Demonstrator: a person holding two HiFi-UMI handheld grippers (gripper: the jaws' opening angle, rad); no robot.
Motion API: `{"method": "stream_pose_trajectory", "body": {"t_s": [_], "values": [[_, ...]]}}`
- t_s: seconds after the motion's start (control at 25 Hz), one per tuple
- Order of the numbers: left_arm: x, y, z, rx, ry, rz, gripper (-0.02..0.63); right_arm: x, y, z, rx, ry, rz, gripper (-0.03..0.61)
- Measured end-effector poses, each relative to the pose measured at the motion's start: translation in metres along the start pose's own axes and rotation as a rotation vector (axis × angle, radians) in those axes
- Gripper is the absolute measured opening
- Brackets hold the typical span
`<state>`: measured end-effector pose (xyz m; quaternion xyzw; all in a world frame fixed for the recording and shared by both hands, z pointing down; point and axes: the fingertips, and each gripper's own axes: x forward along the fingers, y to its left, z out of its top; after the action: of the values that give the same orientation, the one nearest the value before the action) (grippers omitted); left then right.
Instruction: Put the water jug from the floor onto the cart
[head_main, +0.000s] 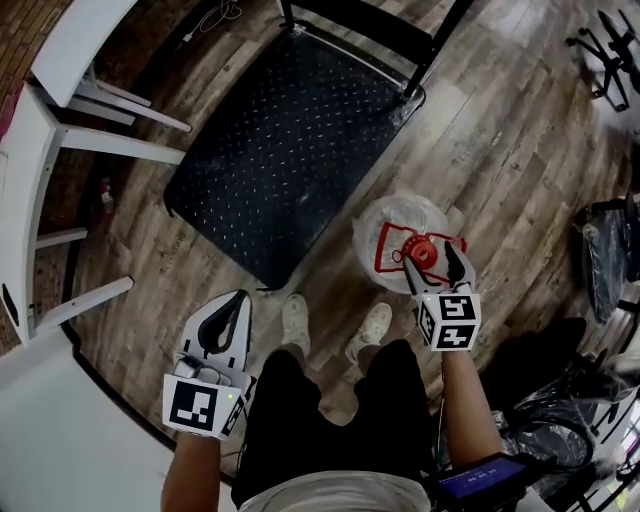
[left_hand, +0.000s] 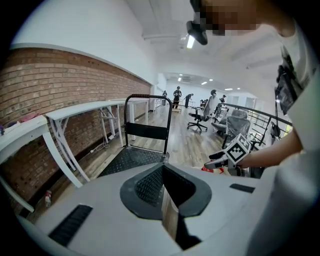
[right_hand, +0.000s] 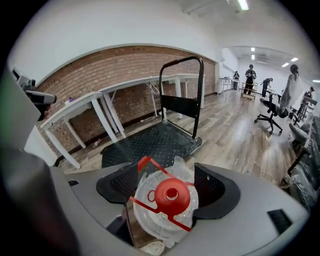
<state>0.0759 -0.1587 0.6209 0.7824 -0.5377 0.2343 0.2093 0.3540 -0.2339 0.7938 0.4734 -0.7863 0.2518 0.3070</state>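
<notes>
The water jug (head_main: 398, 222) is clear plastic with a red cap (head_main: 423, 251) and a red handle, and it stands on the wooden floor just right of the cart. The cart (head_main: 280, 150) is a black studded platform with a black push handle (right_hand: 182, 80). My right gripper (head_main: 430, 258) is open above the jug, one jaw on each side of the red cap (right_hand: 171, 196), and the pads are apart from it. My left gripper (head_main: 232, 305) hangs lower left with its jaws together and nothing in them. It points toward the cart (left_hand: 132, 160).
White tables (head_main: 40, 150) line the brick wall left of the cart. The person's shoes (head_main: 295, 322) stand between the grippers, close to the jug. Black bags (head_main: 605, 255) and an office chair base (head_main: 605, 45) lie to the right. Office chairs (left_hand: 200, 117) and people stand far off.
</notes>
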Motion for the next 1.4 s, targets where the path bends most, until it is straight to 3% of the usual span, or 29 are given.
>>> {"method": "stream_pose_trajectory", "body": {"t_s": [0.36, 1.0, 1.16, 1.4], "values": [[0.014, 0.003, -0.032, -0.017, 0.018, 0.012, 0.0, 0.045, -0.012, -0.054, -0.026, 0.092, -0.066, 0.336], [0.002, 0.013, -0.032, -0.051, 0.008, 0.034, -0.001, 0.038, -0.019, -0.058, -0.011, 0.109, -0.107, 0.314], [-0.006, 0.022, -0.034, -0.064, 0.005, 0.046, 0.0, 0.017, -0.021, -0.046, 0.014, 0.094, -0.14, 0.314], [-0.03, 0.047, -0.018, -0.078, -0.025, 0.097, 0.0, -0.018, -0.001, 0.016, -0.023, 0.069, -0.144, 0.314]]}}
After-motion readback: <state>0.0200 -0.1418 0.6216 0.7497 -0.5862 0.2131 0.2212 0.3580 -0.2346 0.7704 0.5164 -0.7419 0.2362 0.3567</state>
